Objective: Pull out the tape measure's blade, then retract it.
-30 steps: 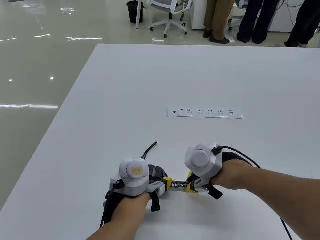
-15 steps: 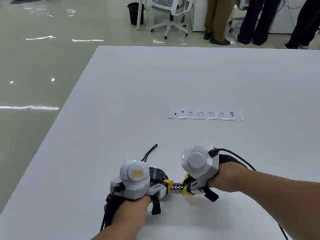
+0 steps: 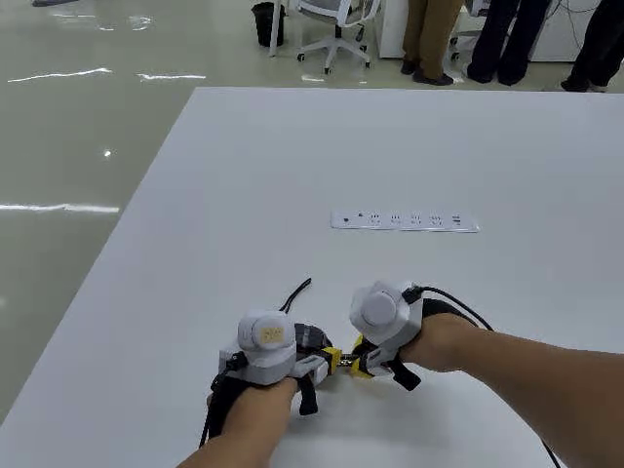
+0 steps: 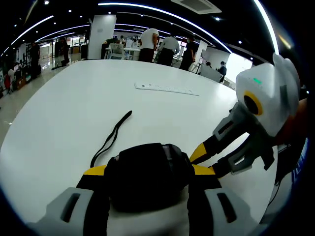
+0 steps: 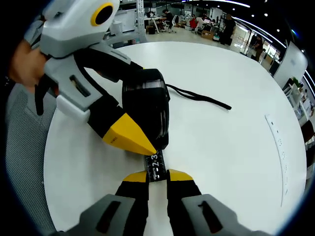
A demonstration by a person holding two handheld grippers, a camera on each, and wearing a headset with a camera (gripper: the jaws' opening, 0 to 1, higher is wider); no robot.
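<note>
My left hand-held gripper (image 4: 147,170) is clamped on the black case of the tape measure (image 4: 147,189). My right hand-held gripper (image 5: 156,175) sits just beside the tape measure, pinched on the short length of blade (image 5: 154,164) that is out. From the tape measure a black strap (image 5: 197,97) trails across the white surface (image 3: 292,166). A power strip (image 3: 405,221) lies well beyond the tape measure.

Open office: swivel chair (image 3: 331,24), white worktable (image 3: 409,146).

The black round tape measure (image 5: 146,101) has a short numbered blade (image 5: 154,165) out, strap (image 5: 199,98) trailing.
</note>
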